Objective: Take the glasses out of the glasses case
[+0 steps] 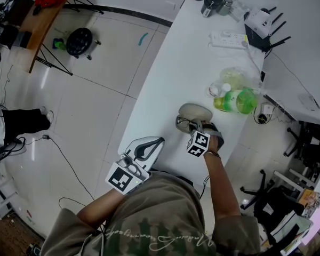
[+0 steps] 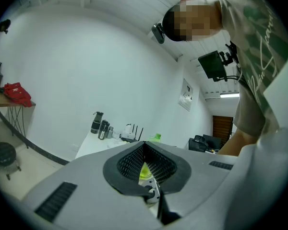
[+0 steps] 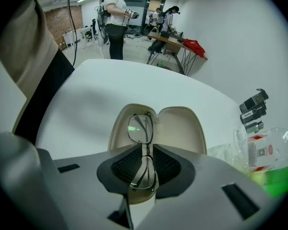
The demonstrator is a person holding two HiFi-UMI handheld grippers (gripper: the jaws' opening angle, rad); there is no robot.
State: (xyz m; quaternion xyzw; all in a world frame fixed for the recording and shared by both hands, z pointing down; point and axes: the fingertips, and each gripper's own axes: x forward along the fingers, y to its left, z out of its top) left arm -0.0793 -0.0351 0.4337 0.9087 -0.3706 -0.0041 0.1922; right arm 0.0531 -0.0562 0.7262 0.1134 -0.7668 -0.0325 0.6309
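A beige glasses case [image 1: 198, 111] lies open on the white table [image 1: 165, 84]. My right gripper [image 1: 194, 126] is shut on the dark-framed glasses [image 1: 183, 124] at their middle, just on the near side of the case. In the right gripper view the glasses [image 3: 141, 128] stand on edge between the jaws of the right gripper [image 3: 143, 170], one lens sticking out over the open case [image 3: 182, 128], the other lens inside the grip. My left gripper [image 1: 145, 149] is shut on nothing, held near the table's front left corner, apart from the case; the left gripper [image 2: 148, 172] points up across the room.
A green bottle [image 1: 238, 101] and a crumpled clear bag [image 1: 233, 78] lie right of the case. Farther back are a power strip [image 1: 228, 38], a router [image 1: 259, 21] and dark flasks [image 1: 211, 2]. People stand in the room's background [image 3: 116, 18].
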